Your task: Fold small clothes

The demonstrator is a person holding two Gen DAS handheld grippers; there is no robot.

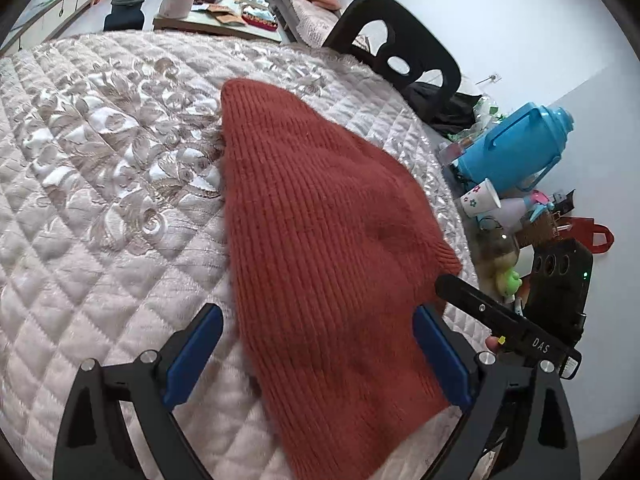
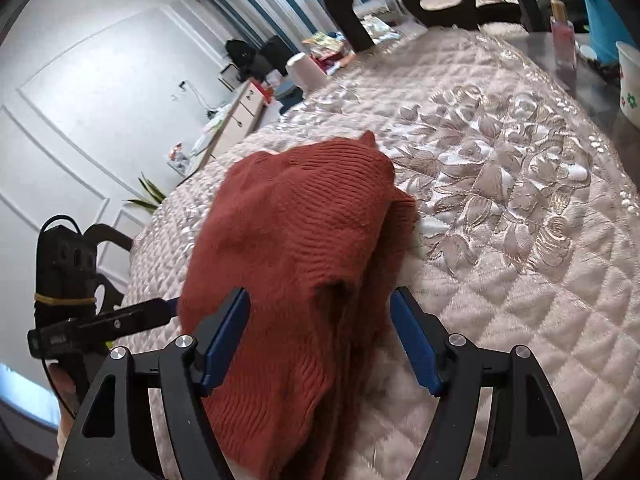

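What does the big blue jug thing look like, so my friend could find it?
Start at the round table under the quilted pink cover, where the rust-red knitted garment lies. Past its edge, below the black chair, sits a heap of clutter. The jug is bright blue plastic with a handle, the biggest thing there, above a small flowered cup.

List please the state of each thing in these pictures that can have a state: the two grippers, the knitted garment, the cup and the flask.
left gripper: open, jaws wide over the garment, not gripping it.
right gripper: open, garment between its jaws, not pressed.
rust knitted garment: folded, lying on the quilted cover.
flowered paper cup: tipped on its side.
blue flask: closed, leaning.
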